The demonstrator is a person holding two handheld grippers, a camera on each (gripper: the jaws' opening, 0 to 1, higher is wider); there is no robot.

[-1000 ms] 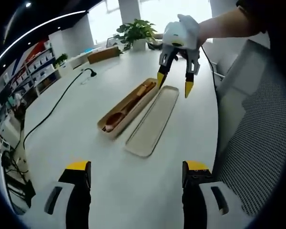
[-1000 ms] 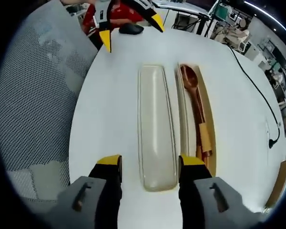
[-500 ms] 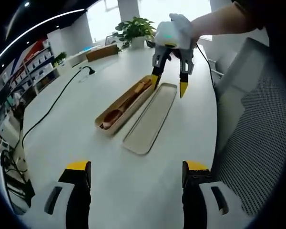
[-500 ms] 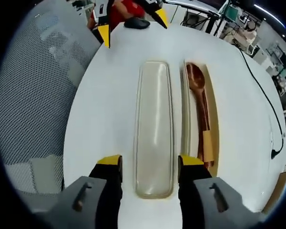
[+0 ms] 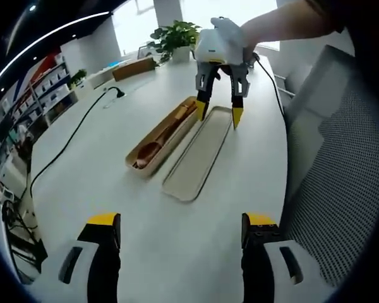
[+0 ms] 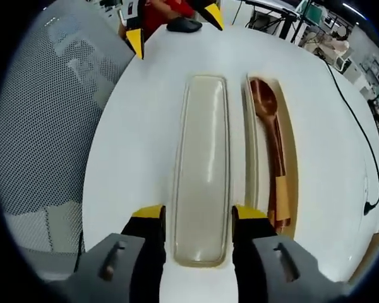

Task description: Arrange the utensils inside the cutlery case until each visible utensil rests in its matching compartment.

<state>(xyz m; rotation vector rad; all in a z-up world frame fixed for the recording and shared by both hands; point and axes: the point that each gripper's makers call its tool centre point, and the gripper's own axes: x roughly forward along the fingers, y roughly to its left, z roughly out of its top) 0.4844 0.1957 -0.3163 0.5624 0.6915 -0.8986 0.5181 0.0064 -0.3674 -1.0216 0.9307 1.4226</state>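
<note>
A tan cutlery case base [image 5: 166,135] lies open on the white table, holding a wooden spoon [image 5: 150,153] and other wooden utensils. Its lid [image 5: 199,155] lies flat alongside. In the right gripper view the lid [image 6: 201,170] runs up the middle, with the base [image 6: 289,158] and the spoon [image 6: 266,106] to its right. My right gripper [image 6: 199,218] is open, its jaws straddling the lid's near end; from the left gripper view the right gripper [image 5: 219,114] hangs over the lid's far end. My left gripper [image 5: 182,224] is open over bare table, and the left gripper [image 6: 174,25] appears at the top.
A black cable [image 5: 69,142] crosses the table left of the case. A potted plant [image 5: 177,35] stands at the far end. A grey mesh chair [image 5: 341,183] hugs the table edge beside the lid. A black mouse [image 6: 184,25] lies beyond the lid.
My right gripper has come down and forward until its jaws flank the end of the lid. The left gripper, the case and the utensils have stayed put.
</note>
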